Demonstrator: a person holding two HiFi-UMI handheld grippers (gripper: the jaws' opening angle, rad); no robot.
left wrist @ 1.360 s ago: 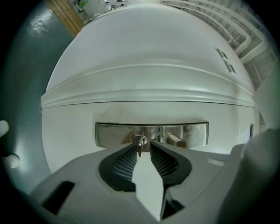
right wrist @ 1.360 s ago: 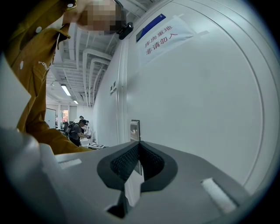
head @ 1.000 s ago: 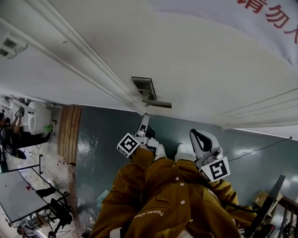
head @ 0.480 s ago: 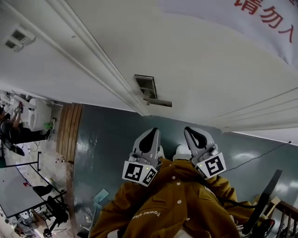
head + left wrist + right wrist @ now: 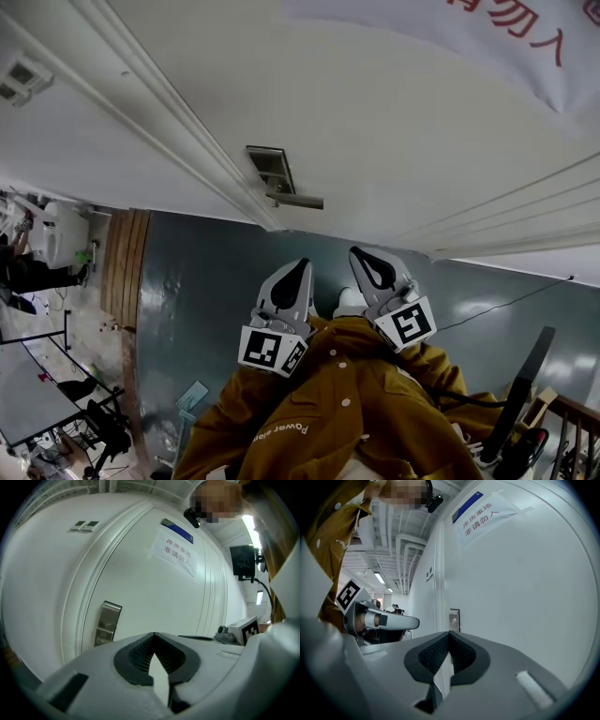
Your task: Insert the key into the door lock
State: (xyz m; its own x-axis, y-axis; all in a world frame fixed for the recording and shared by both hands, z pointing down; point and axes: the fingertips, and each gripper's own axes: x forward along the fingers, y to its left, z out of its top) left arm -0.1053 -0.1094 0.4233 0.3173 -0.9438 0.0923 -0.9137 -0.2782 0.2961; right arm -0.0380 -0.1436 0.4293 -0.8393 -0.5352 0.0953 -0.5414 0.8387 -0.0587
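i am looking through the head view at the white door [image 5: 403,131], which is filling the upper half of the frame. the door lock [image 5: 270,172], a grey metal plate, is sitting a little left of centre. its lever handle [image 5: 300,201] is sticking out toward the right just below the plate. the left tongs [image 5: 301,266] and the right tongs [image 5: 360,253] are hanging side by side in the lower middle of the frame. they are sitting below the handle and apart from the door, both pointing up toward it. the marker cubes [image 5: 270,350] are showing at their near ends, in front of the person's mustard jacket [image 5: 328,412]. the dark green floor [image 5: 187,281] is lying behind them in the picture.

in the left gripper view the left tongs are sitting tip to tip and holding nothing, with only the door showing through the small gap behind the tips. the door lock is appearing at the left of that frame, above the body of the tongs. a paper sign [image 5: 172,552] with red characters is hanging on the door in the upper middle.

in the right gripper view the right tongs are likewise pressing together at the tips and holding nothing. the door lock is peeking out just above their tips at the centre of the frame, and the left tongs are showing at the left side.
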